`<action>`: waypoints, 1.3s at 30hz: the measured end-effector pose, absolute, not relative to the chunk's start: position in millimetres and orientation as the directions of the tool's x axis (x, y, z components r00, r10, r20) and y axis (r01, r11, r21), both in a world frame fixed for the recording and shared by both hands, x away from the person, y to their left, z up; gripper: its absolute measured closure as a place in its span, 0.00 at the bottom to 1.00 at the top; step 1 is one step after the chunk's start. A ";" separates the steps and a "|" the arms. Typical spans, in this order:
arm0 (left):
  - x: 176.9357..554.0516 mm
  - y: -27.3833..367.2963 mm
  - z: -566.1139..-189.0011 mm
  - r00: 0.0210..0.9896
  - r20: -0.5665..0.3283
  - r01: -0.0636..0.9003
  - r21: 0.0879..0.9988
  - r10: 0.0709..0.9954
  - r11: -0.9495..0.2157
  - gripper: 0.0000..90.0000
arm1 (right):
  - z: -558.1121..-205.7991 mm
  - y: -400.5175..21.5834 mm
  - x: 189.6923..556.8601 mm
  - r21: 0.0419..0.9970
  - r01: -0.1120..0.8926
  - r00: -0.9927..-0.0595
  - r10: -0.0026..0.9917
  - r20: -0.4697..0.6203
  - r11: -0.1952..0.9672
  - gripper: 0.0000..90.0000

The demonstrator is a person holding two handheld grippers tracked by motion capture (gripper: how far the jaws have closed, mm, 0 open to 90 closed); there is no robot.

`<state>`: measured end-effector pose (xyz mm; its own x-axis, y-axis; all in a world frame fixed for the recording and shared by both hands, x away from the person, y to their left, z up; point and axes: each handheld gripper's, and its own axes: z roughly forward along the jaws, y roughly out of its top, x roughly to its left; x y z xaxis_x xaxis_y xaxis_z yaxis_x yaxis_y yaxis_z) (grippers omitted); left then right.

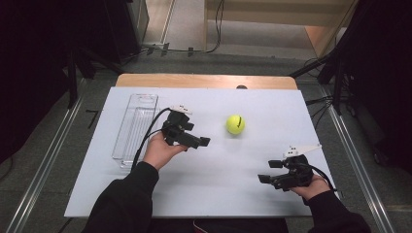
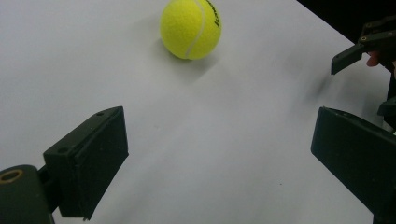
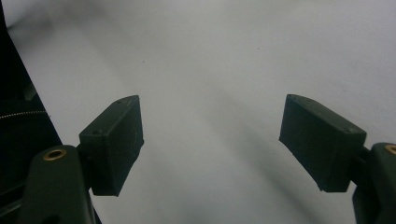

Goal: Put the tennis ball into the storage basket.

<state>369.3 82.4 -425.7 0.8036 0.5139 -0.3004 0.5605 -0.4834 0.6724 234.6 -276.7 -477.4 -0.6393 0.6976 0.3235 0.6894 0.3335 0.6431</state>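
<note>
White table (image 1: 218, 170) bears tennis ball (image 1: 235, 124), grey floor (image 1: 58, 160) around.

left gripper (image 1: 197, 141): jaws wide, empty | right gripper (image 1: 270, 171): jaws wide, empty

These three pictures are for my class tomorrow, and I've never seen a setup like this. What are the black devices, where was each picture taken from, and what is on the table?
A person holds a two-jaw gripper in each hand: the left gripper and the right gripper. One picture looks down from above the table, which has a white cover. The other two come from cameras riding on each gripper, looking out between its black jaws. A yellow tennis ball lies on the table, and a clear plastic tray sits at the left. Both grippers stand open and hold nothing. The left one points toward the ball.
</note>
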 end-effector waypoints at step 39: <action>407.7 27.9 -430.6 0.820 -0.274 0.539 0.666 0.503 -0.516 0.07 | -476.7 -276.1 233.8 0.646 0.684 -0.645 0.694 0.319 0.339 0.22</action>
